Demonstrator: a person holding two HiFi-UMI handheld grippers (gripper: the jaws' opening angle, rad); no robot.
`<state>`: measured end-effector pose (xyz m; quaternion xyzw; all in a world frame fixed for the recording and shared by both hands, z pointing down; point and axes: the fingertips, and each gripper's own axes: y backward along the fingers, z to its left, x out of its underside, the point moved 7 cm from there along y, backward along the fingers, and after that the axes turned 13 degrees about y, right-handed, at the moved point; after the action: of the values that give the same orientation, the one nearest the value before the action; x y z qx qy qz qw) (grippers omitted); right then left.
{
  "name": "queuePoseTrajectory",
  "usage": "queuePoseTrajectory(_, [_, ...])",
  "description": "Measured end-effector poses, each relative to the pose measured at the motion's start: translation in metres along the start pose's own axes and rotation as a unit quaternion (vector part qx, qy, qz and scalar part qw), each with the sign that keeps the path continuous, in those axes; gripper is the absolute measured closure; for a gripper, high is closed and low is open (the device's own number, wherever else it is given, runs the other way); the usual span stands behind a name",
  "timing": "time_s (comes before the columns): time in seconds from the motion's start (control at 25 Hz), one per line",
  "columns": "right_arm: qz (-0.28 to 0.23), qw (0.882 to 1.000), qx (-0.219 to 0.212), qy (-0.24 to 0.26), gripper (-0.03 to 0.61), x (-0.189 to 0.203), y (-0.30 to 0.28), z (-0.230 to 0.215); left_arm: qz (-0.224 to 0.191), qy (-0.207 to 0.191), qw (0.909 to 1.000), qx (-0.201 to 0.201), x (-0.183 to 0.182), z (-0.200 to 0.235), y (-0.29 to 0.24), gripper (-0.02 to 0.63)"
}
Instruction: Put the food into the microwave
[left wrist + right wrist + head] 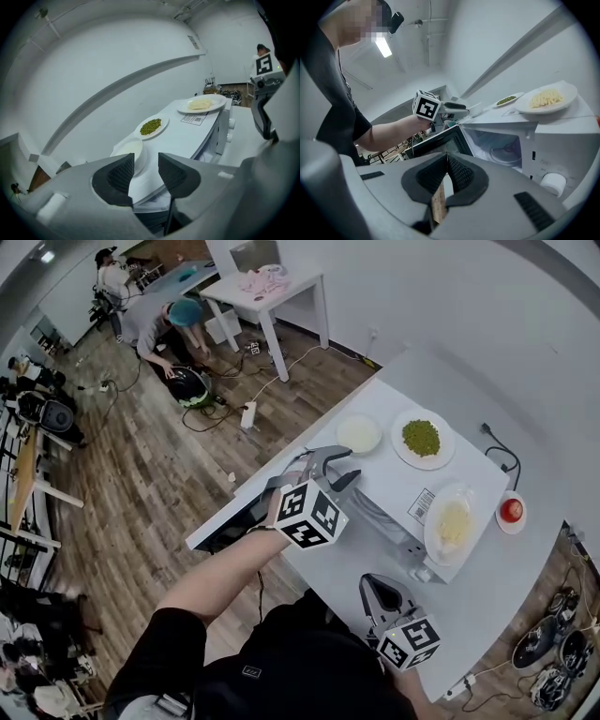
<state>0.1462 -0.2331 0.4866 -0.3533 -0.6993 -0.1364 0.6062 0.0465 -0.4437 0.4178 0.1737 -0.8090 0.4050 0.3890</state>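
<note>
The white microwave point(389, 486) stands on the table with its dark door point(230, 526) swung open to the left. On its top rest a plate of pasta point(453, 521), a plate of green peas point(422, 439) and a white bowl point(359, 434). My left gripper point(339, 465) hovers over the near left corner of the top, just short of the bowl point(130, 152); it is open and holds nothing. My right gripper point(375, 585) waits in front of the microwave, shut and empty. The lit cavity point(499, 150) and its turntable show in the right gripper view.
A small dish with a red tomato point(511, 511) sits on the table right of the microwave, near a black power cord point(497, 451). Pots point(548, 643) lie on the floor at the lower right. People work by another white table point(267, 292) far across the wooden floor.
</note>
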Motion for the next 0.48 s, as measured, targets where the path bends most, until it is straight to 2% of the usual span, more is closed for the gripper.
queuePoseTrajectory(0.2, [-0.002,1.000,0.010,-0.009,0.563,0.001,-0.003,-0.005,0.016,-0.039,0.9991,0.003,-0.001,0.003,-0.016,0.462])
queuePoseTrajectory(0.4, [-0.003,1.000,0.013,-0.012,0.563,0.000,-0.006,-0.005,0.028,-0.053,0.9981,0.011,-0.003,0.007,-0.026,0.436])
queuePoseTrajectory(0.48, [-0.003,1.000,0.017,-0.015,0.563,0.000,-0.006,-0.005,0.039,-0.071,0.9967,0.011,-0.003,0.007,-0.030,0.434])
